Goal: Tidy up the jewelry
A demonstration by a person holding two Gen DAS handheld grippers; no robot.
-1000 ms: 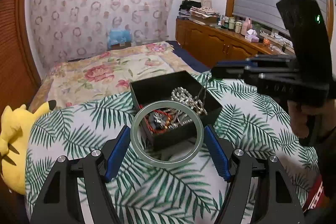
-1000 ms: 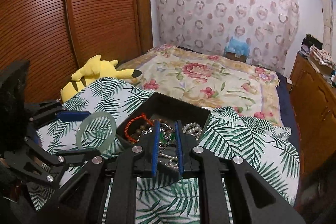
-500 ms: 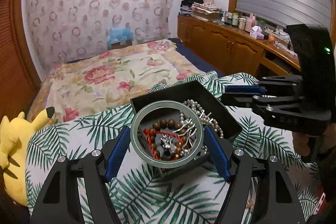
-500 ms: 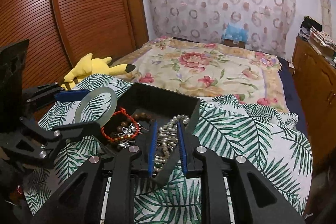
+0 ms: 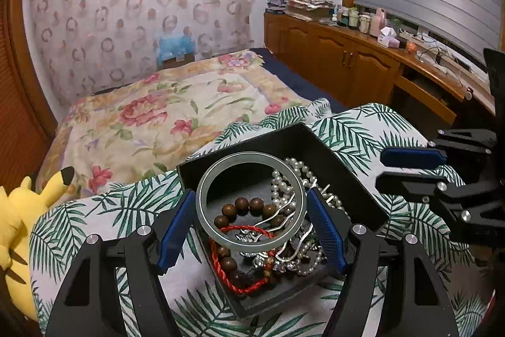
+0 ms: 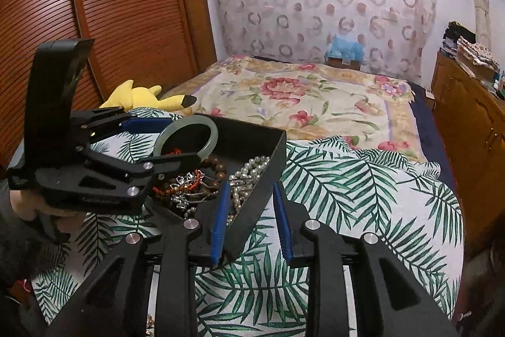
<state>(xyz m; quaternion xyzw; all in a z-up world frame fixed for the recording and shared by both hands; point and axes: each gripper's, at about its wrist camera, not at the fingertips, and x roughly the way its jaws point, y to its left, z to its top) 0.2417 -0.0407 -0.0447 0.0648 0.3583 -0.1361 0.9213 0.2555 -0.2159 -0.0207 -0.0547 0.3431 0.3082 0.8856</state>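
Observation:
My left gripper point(image 5: 251, 220) is shut on a pale green jade bangle point(image 5: 202, 210) and holds it just above a black jewelry box point(image 5: 353, 179). The box holds a pearl necklace point(image 5: 285, 188), brown wooden beads point(image 5: 243, 206), a red cord bracelet point(image 5: 221, 267) and silver pieces. In the right wrist view the bangle point(image 6: 214, 131) hangs over the box's left part. My right gripper point(image 6: 251, 220) is open, its jaws astride the box's near wall point(image 6: 252, 210). It also shows at the right of the left wrist view point(image 5: 410, 169).
The box sits on a palm-leaf cloth point(image 6: 347, 195) on a bed with a floral cover point(image 5: 157, 116). A yellow plush toy point(image 5: 19, 217) lies at the left. Wooden cabinets point(image 5: 347, 62) line the right side.
My left gripper has carried the bangle forward from in front of the box to above its inside. My right gripper has opened wider and now straddles the box's near wall.

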